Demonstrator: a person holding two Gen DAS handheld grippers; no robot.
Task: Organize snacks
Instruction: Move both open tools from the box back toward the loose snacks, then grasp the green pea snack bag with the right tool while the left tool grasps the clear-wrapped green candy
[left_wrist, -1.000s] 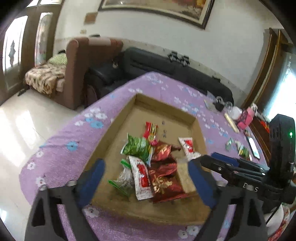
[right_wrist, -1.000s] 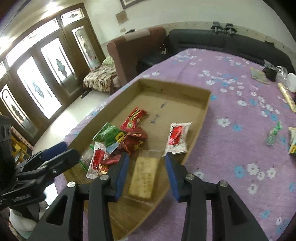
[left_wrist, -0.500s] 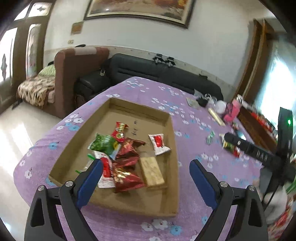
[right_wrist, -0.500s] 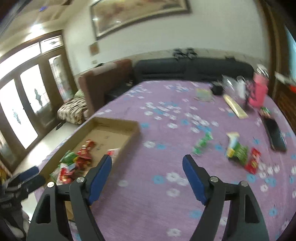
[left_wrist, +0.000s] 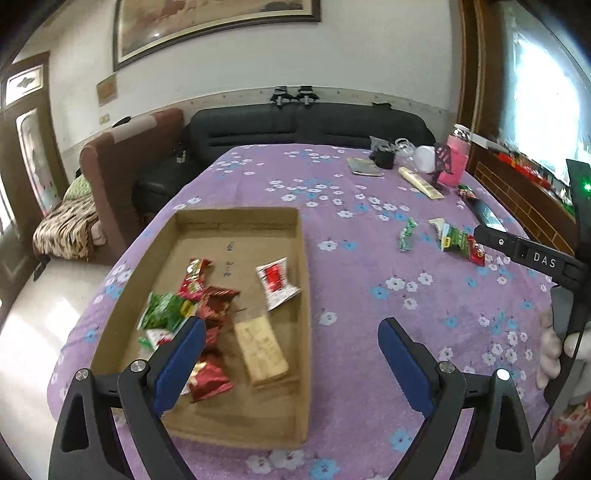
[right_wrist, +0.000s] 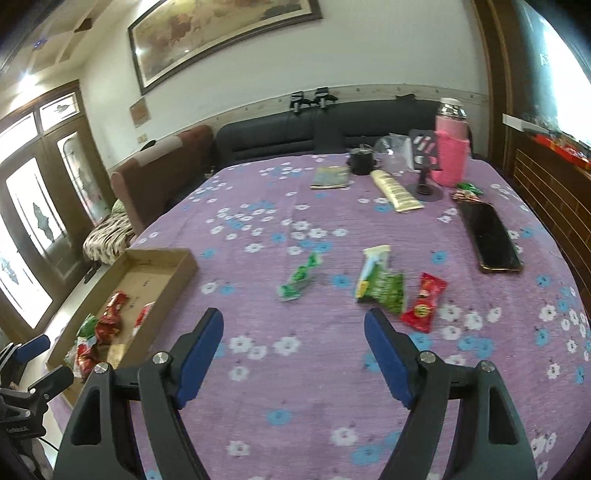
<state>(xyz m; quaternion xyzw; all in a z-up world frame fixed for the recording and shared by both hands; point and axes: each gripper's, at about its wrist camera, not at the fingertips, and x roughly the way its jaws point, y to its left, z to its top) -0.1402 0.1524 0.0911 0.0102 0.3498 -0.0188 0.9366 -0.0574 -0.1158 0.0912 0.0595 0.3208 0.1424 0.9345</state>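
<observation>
Three snacks, among them a small green candy, lie loose on the purple cloth well apart from the cardboard tray, and with both grippers spread empty, we risk pinching cloth.

Bare surface lies ahead of the right tongs. Three loose snack packets lie beyond; cardboard box wall bounds the left.
</observation>
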